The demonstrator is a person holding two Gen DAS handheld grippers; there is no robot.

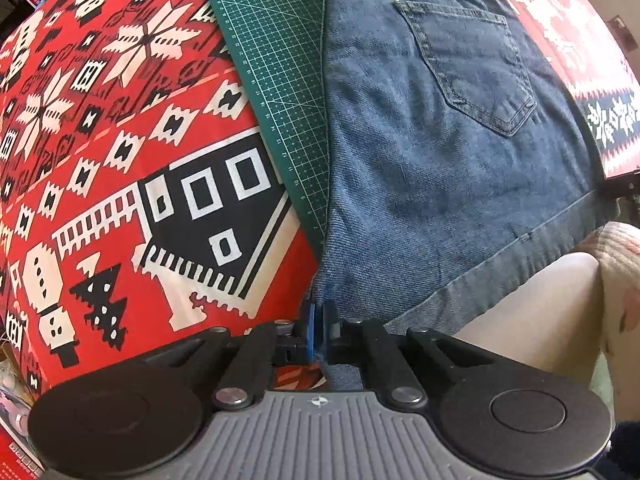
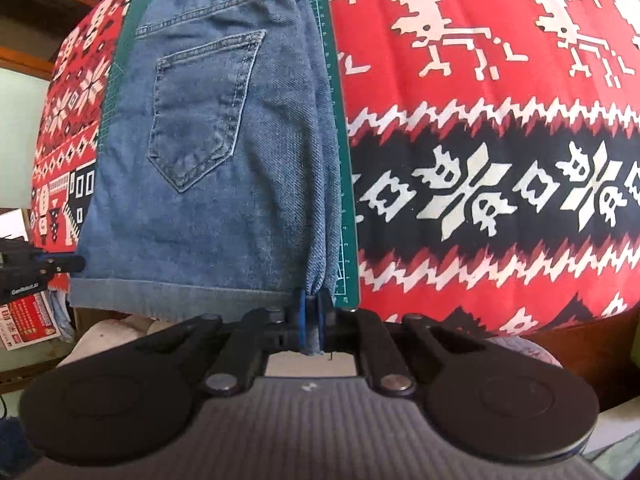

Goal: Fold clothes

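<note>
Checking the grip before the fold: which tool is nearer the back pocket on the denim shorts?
Right, by a small margin. The right tool pinches the hem corner nearer the back pocket of the denim shorts; the left tool pinches the opposite hem corner.

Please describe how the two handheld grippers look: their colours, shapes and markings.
Both the left gripper and right gripper have black linkage arms with silver rivets, two round black discs, a ribbed grey body bearing a small emblem, and blue-padded jaws. The right view shows white lettering on the left gripper's side.
</note>
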